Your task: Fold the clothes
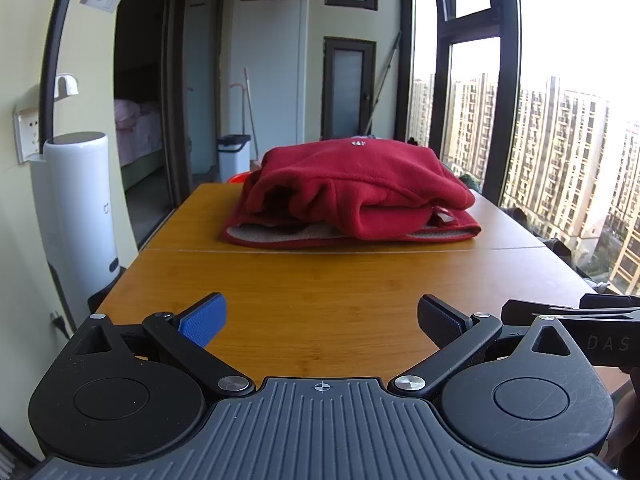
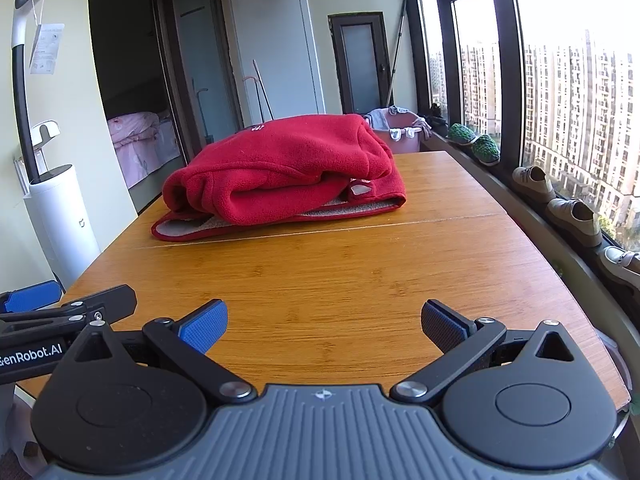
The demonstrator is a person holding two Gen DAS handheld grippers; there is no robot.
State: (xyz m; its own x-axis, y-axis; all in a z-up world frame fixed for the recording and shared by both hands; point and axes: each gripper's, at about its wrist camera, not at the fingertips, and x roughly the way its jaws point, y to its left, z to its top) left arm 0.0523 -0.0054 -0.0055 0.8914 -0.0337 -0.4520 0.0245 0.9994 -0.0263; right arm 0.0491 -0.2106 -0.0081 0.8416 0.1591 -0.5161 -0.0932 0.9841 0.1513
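A red fleece garment (image 1: 352, 192) lies folded in a thick bundle on the far half of the wooden table (image 1: 320, 300), its pale lining showing along the near edge. The right wrist view shows the same garment (image 2: 288, 176) left of centre on the table (image 2: 340, 280). My left gripper (image 1: 322, 322) hovers open over the near table edge, well short of the garment, with nothing between its fingers. My right gripper (image 2: 324, 326) is also open and empty, beside the left one. Part of the right gripper (image 1: 580, 320) shows at the left view's right edge.
A white cylindrical appliance (image 1: 76, 216) stands left of the table. A window sill on the right holds shoes (image 2: 560, 204) and green plants (image 2: 474, 142). A pink laundry basket (image 2: 396, 128) sits behind the table. A doorway and a white bin (image 1: 234, 156) lie beyond.
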